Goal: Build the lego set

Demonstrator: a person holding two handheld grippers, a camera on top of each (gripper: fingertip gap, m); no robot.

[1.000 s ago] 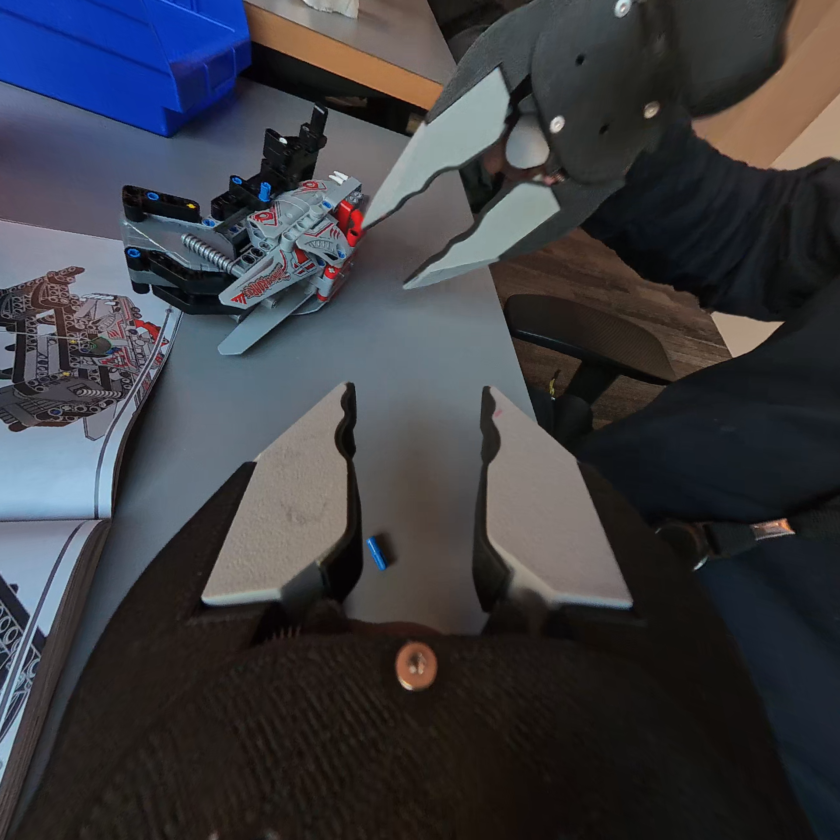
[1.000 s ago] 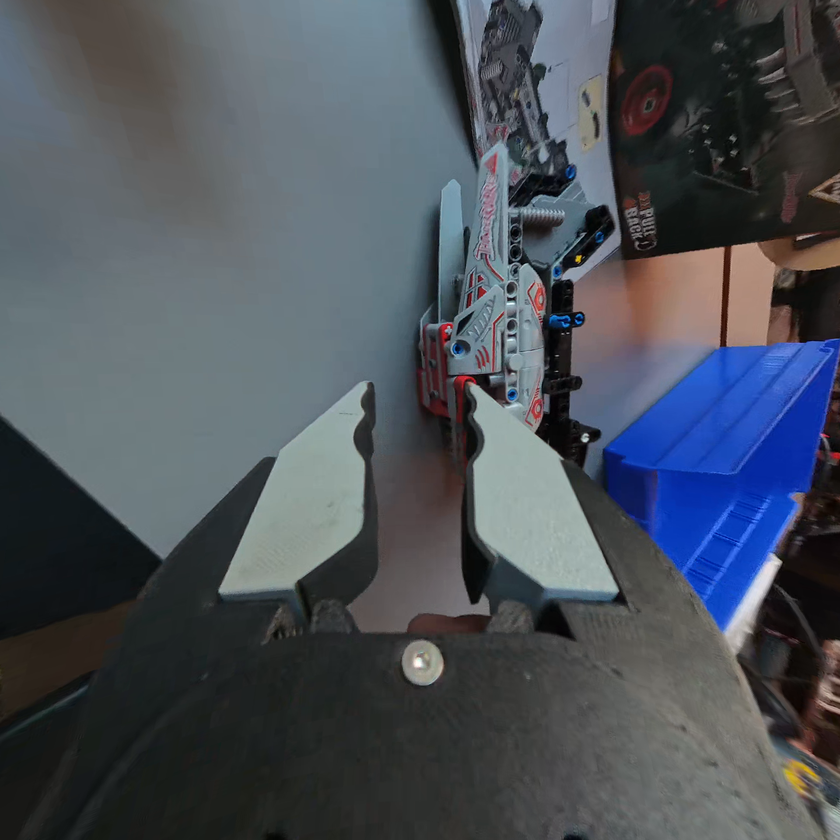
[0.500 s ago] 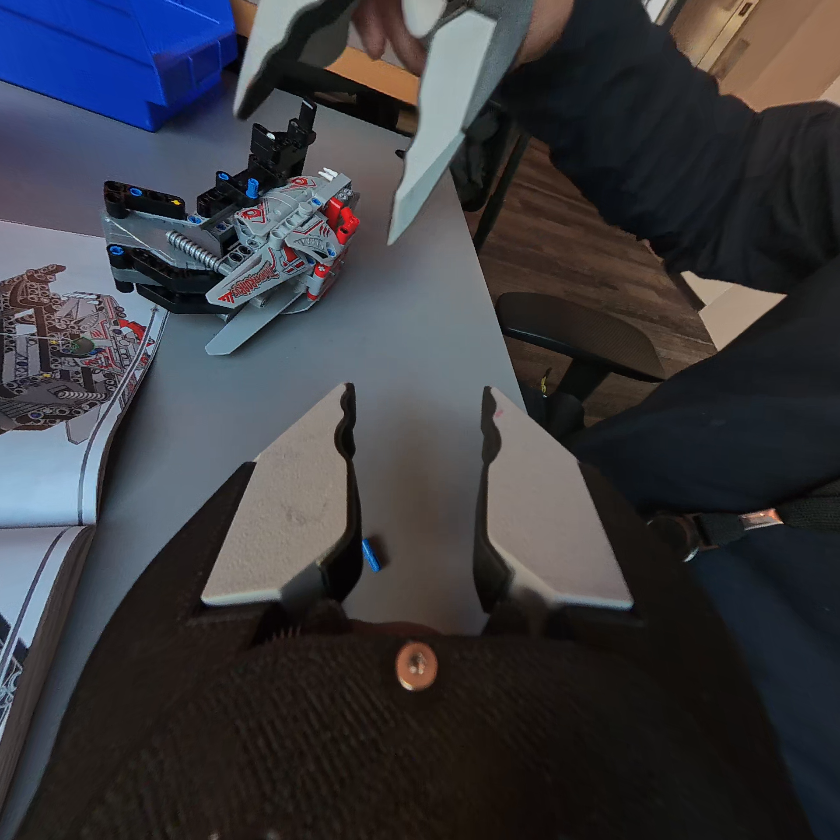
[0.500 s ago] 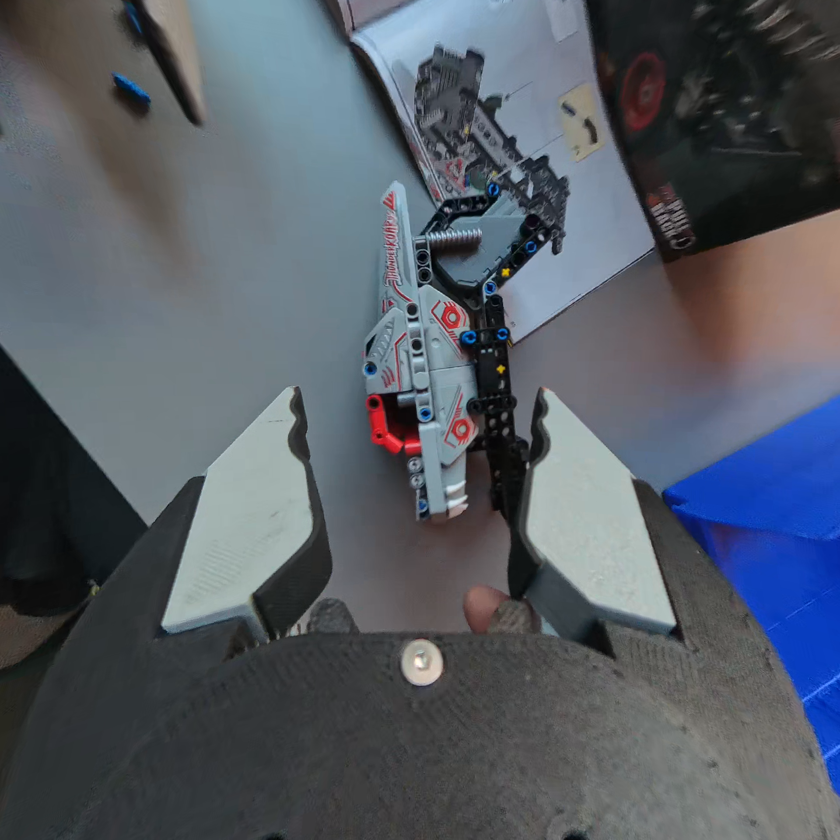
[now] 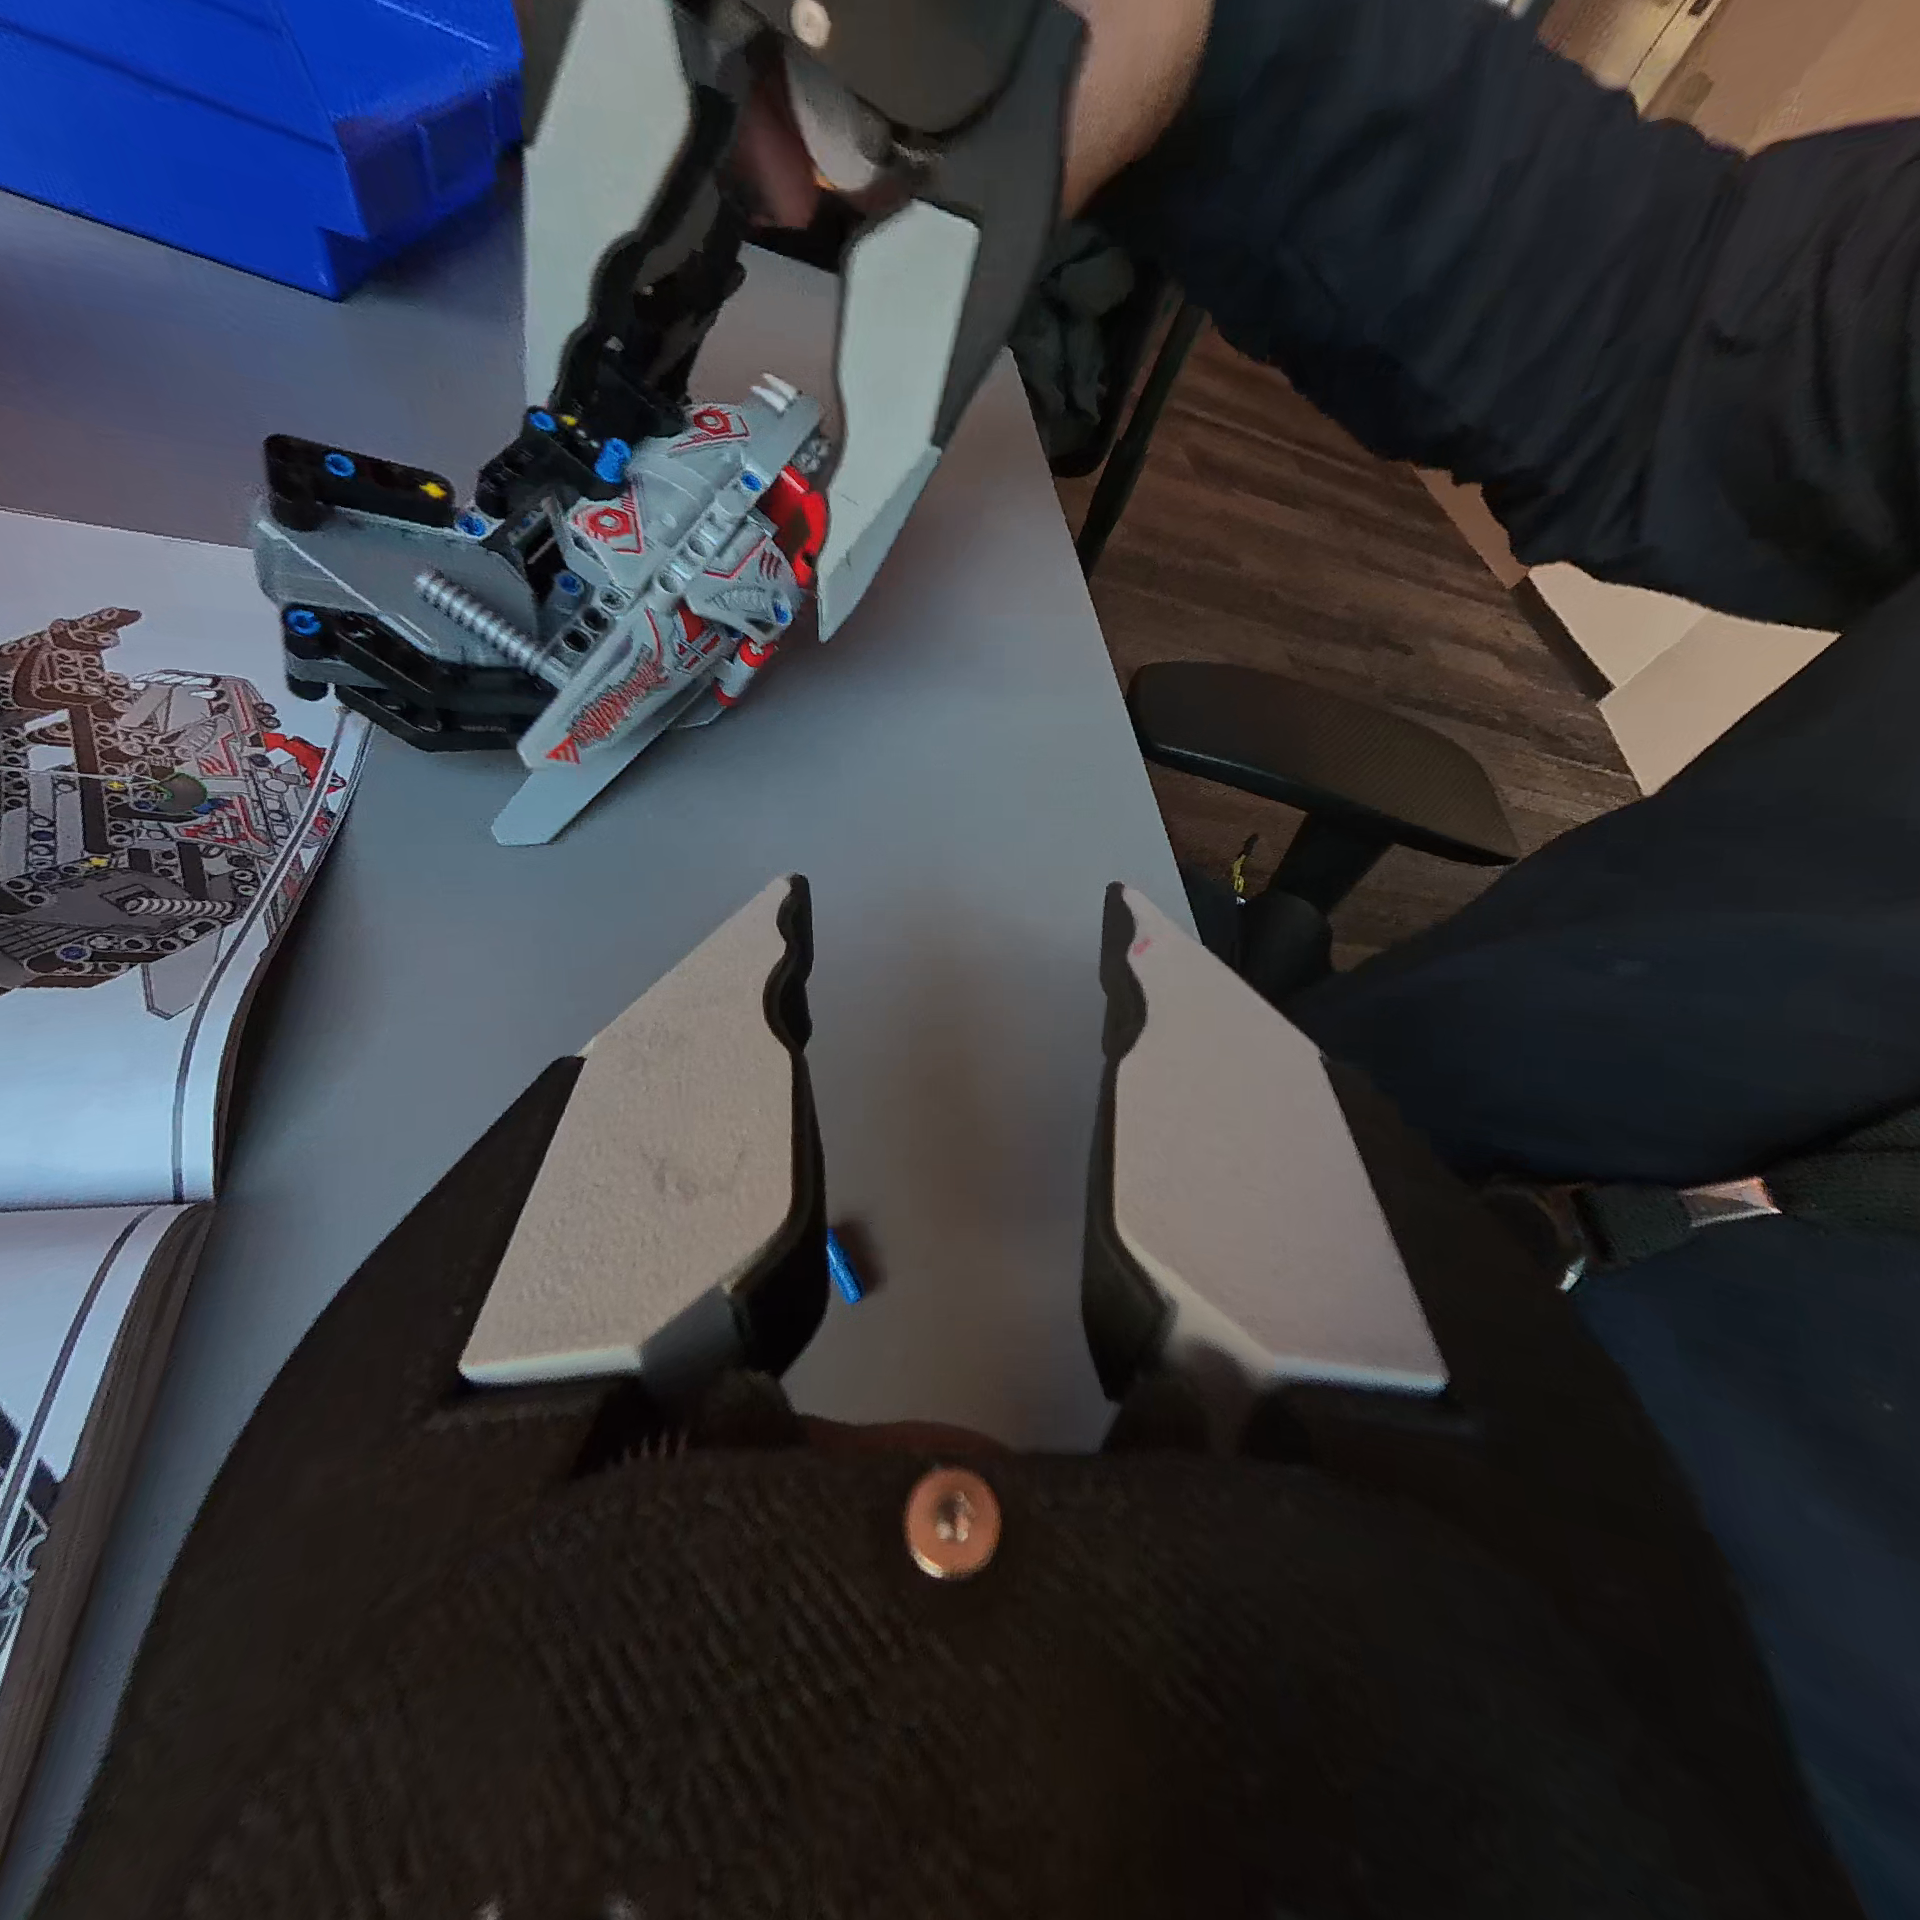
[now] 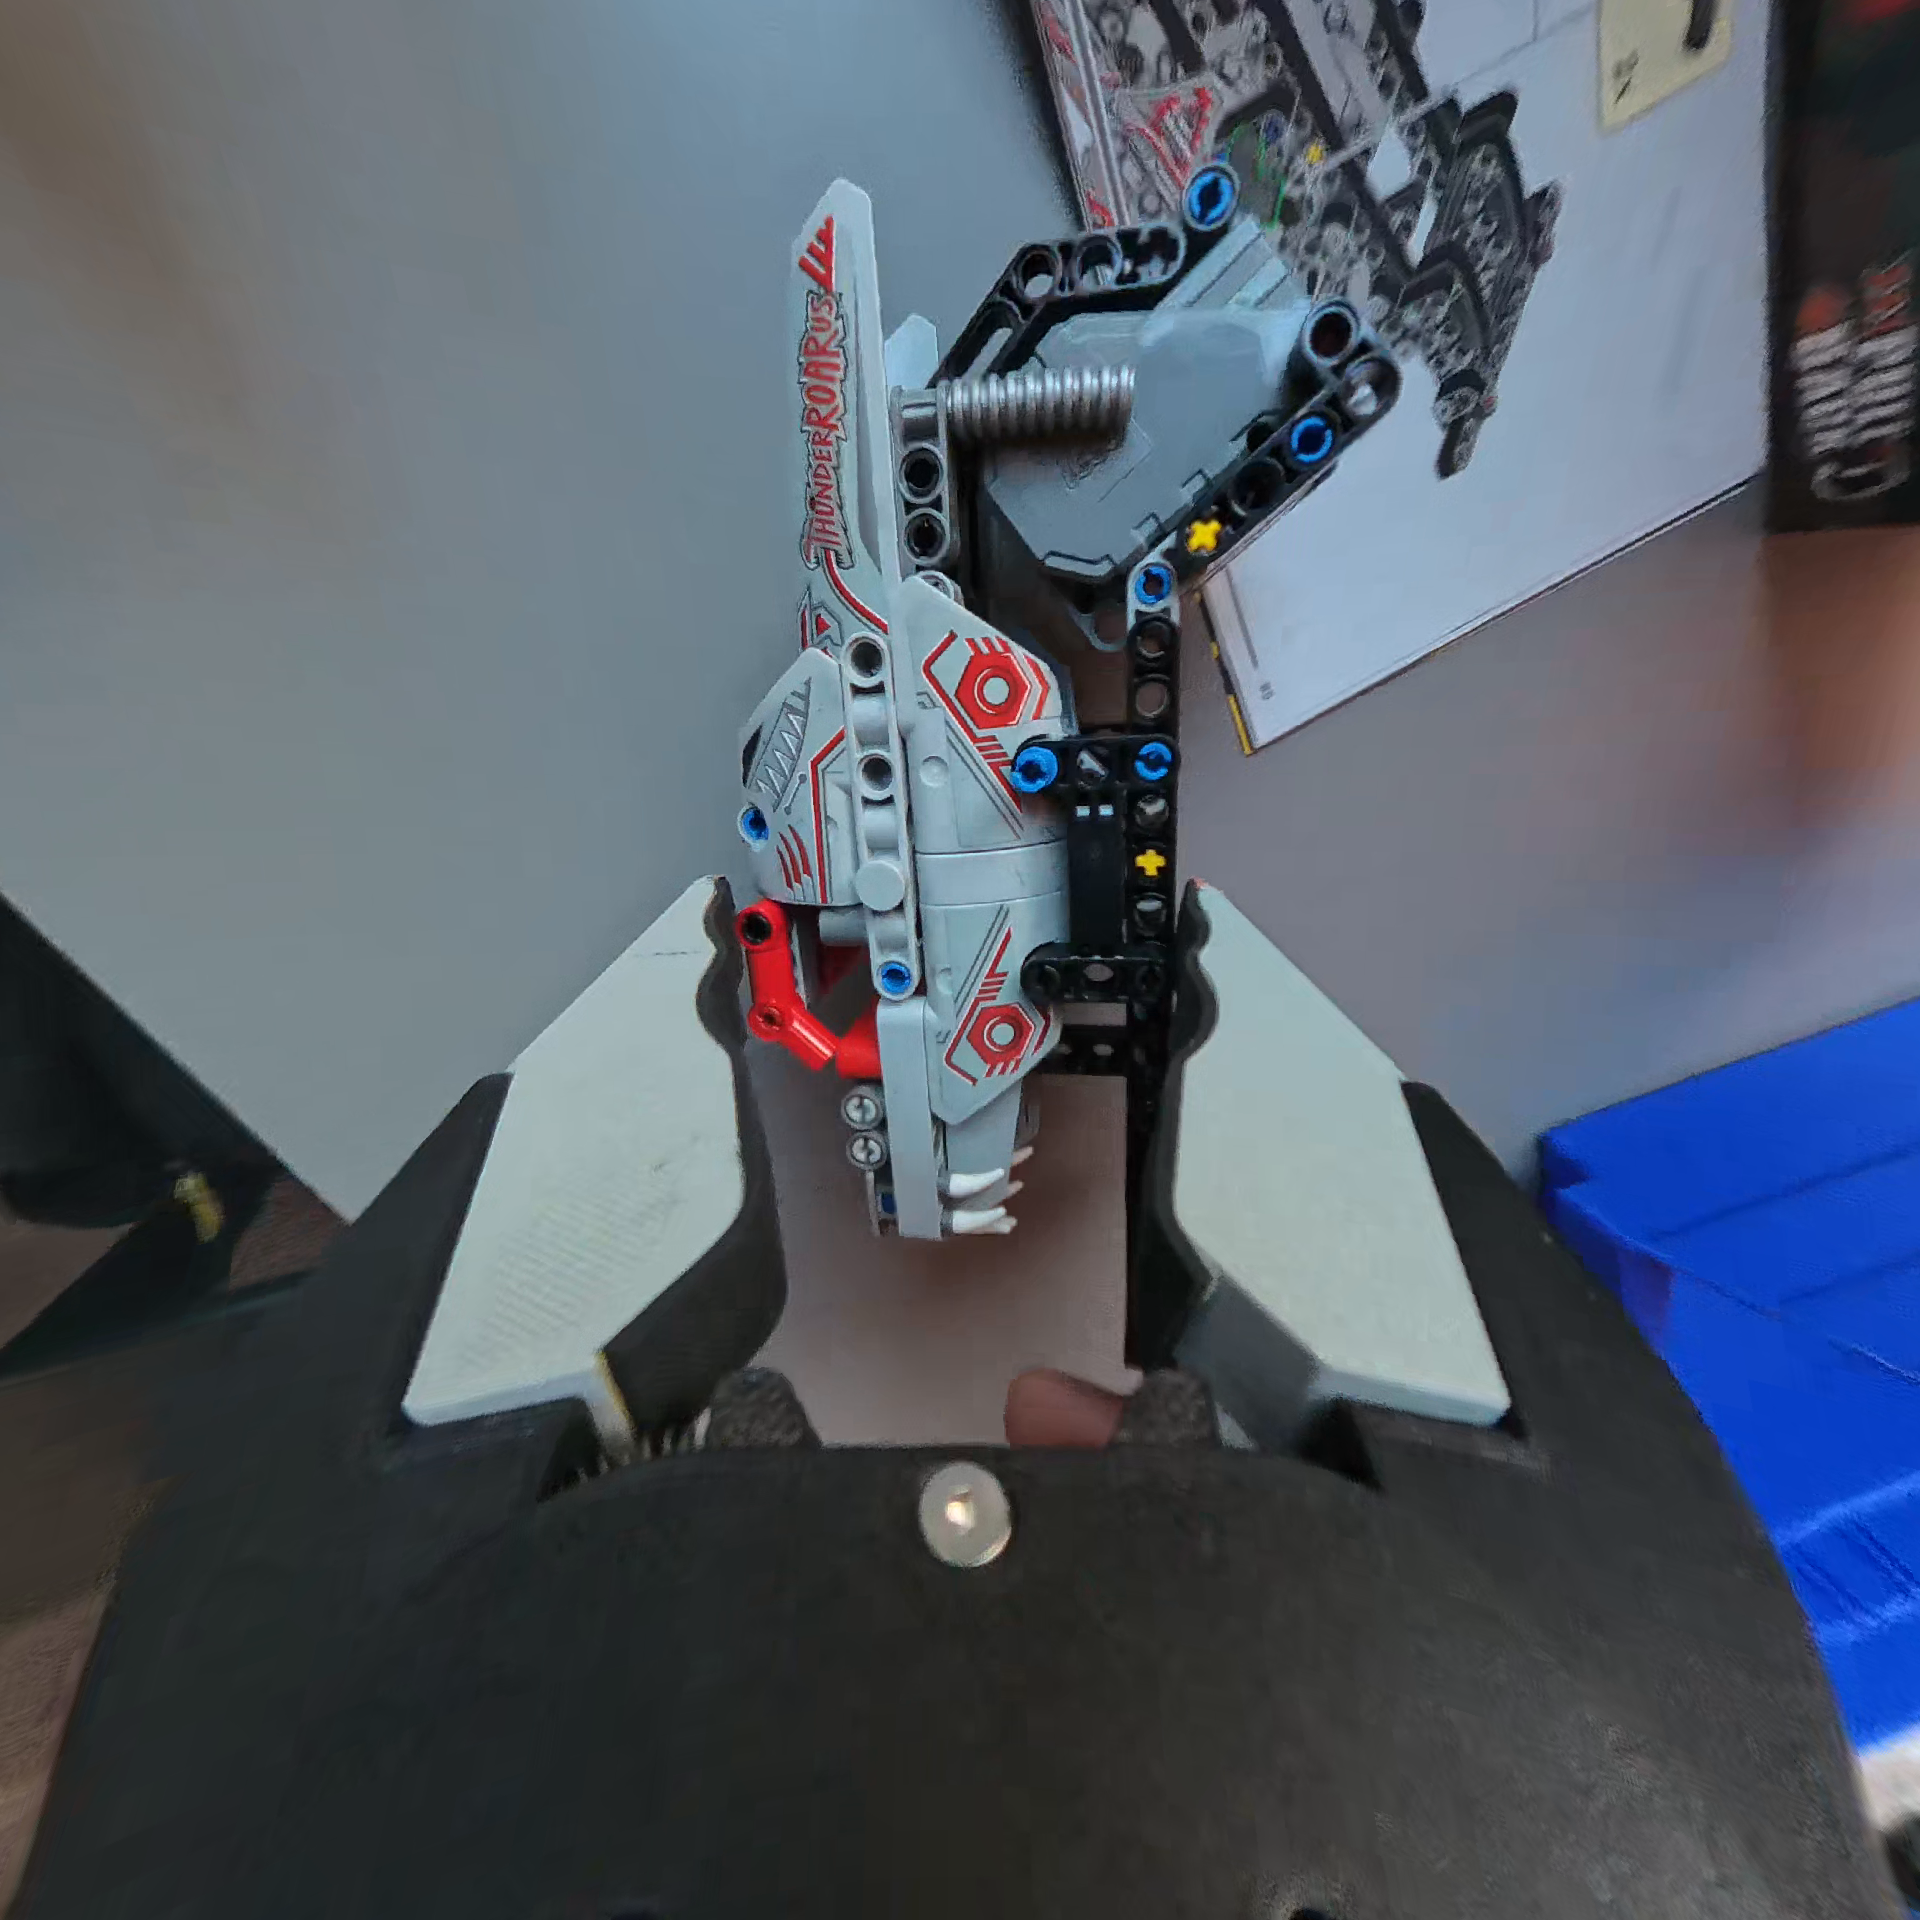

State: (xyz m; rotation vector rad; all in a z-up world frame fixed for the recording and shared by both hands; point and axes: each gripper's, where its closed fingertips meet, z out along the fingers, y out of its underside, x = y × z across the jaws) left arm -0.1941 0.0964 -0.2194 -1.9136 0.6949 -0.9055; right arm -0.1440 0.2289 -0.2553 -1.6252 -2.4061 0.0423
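Note:
The grey, red and black lego model (image 6: pixel 935 790) lies on the grey table (image 6: pixel 364 520). My right gripper (image 6: pixel 951 904) straddles its toothed front end. One pad (image 6: pixel 717 997) touches the red connector and the other pad (image 6: pixel 1195 997) touches the black beam, so it is shut on the model. The left wrist view shows the model (image 5: pixel 582 582) with the right gripper (image 5: pixel 707 499) coming down over it from above. My left gripper (image 5: pixel 951 894) is open and empty, low over the table. A small blue pin (image 5: pixel 847 1262) lies on the table by its left finger.
An open instruction booklet (image 5: pixel 104 831) lies left of the model, also in the right wrist view (image 6: pixel 1455 312). A blue bin (image 5: pixel 260 125) stands behind it. A dark box (image 6: pixel 1849 260) lies past the booklet. The table edge and a chair (image 5: pixel 1330 748) are to the right.
My right gripper opened wide, swung over the model's front end, came down and closed in until its pads met both sides. My left gripper stayed open and nearly still.

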